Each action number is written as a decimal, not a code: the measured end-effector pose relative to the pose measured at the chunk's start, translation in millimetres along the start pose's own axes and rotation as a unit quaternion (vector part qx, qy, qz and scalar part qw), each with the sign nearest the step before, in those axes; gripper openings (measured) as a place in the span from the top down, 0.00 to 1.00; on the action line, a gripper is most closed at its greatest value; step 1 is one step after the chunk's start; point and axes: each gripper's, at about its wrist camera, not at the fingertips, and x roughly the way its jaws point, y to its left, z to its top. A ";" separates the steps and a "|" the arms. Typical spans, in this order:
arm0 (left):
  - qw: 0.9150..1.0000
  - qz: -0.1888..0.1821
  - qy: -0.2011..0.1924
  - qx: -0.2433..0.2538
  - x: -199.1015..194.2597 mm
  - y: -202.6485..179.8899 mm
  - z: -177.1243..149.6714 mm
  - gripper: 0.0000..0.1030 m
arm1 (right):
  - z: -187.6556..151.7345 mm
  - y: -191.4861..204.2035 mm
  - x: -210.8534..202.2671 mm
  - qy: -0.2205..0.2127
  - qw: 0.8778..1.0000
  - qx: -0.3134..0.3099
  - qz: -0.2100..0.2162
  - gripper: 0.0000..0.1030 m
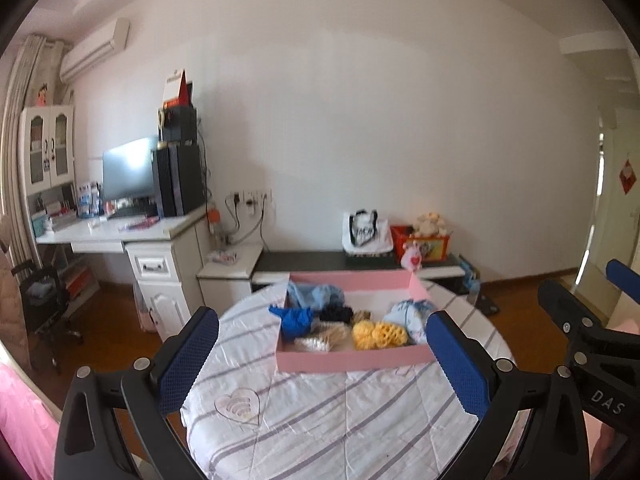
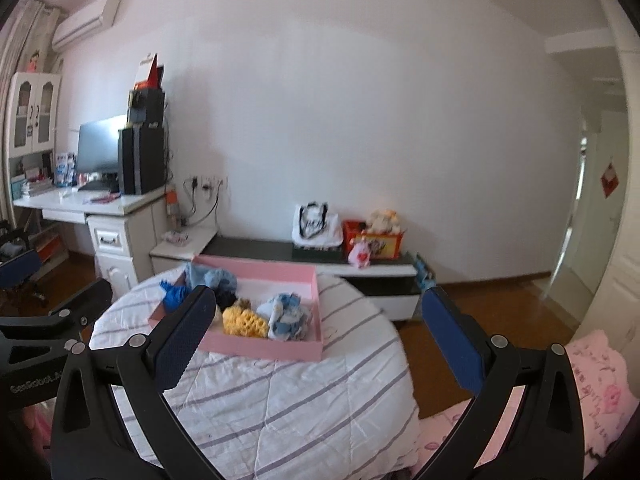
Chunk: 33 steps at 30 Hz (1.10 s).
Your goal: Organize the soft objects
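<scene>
A tray (image 1: 352,360) sits on a quilt-covered bed (image 1: 320,420), with soft objects (image 1: 378,334) lying inside it. Behind the bed, a low counter (image 1: 304,260) stands against the wall, carrying a bag (image 1: 366,232) and, to its right, a toy box (image 1: 426,242). A desk (image 1: 120,228) stands far left.

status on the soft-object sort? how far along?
Looks mostly done: the blue, black, yellow, cream and light-blue soft items all sit inside the pink box on the striped cover. In hand: nothing; the left hand-held gripper and right hand-held gripper are open and empty. Left: no loose items visible on the cover.
</scene>
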 end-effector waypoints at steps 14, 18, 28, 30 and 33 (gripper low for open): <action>0.998 0.003 -0.055 0.003 -51.0 -9.1 -9.4 0.00 | 14.0 -7.4 -45.8 -0.064 0.998 0.007 -0.022 0.00; 0.998 -0.003 -0.061 -0.001 -59.9 -10.3 -11.7 0.00 | 14.5 -8.2 -54.6 -0.074 0.997 0.013 -0.025 0.00; 0.997 0.008 -0.083 -0.001 -74.3 -11.6 -15.9 0.00 | 15.1 -5.3 -69.6 -0.095 0.995 0.016 -0.024 0.00; 0.996 0.011 -0.086 -0.002 -75.3 -13.0 -17.4 0.00 | 15.5 -4.8 -72.4 -0.097 0.995 0.016 -0.022 0.00; 0.996 0.013 -0.091 -0.003 -77.2 -14.5 -18.6 0.00 | 15.1 -4.7 -75.2 -0.100 0.995 0.017 -0.021 0.00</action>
